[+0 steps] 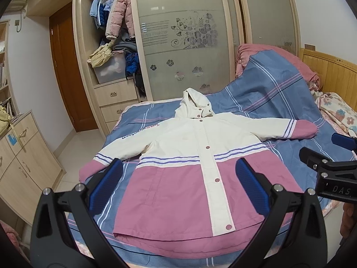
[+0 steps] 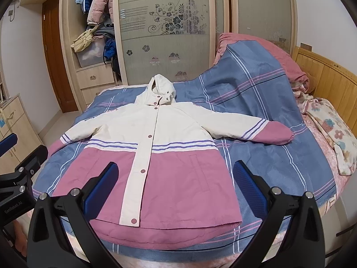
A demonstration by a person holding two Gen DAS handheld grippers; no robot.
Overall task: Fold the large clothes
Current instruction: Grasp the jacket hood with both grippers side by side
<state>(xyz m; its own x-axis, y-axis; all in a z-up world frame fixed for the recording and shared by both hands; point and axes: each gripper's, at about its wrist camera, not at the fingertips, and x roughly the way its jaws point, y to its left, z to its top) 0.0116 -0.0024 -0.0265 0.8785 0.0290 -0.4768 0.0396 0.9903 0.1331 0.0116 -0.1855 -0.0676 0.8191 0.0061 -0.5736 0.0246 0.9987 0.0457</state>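
Fingers (image 1: 252, 185) of both grippers, left (image 1: 178, 178) and right (image 2: 176, 181), gape wide and empty above the jacket's (image 1: 185, 189) hem; bedspread (image 1: 279, 93) lies bare around both sleeves.

We look from the bed's (image 1: 138, 116) near edge toward the wardrobe (image 2: 165, 33), side by side, sharing the jacket (image 1: 196, 167).
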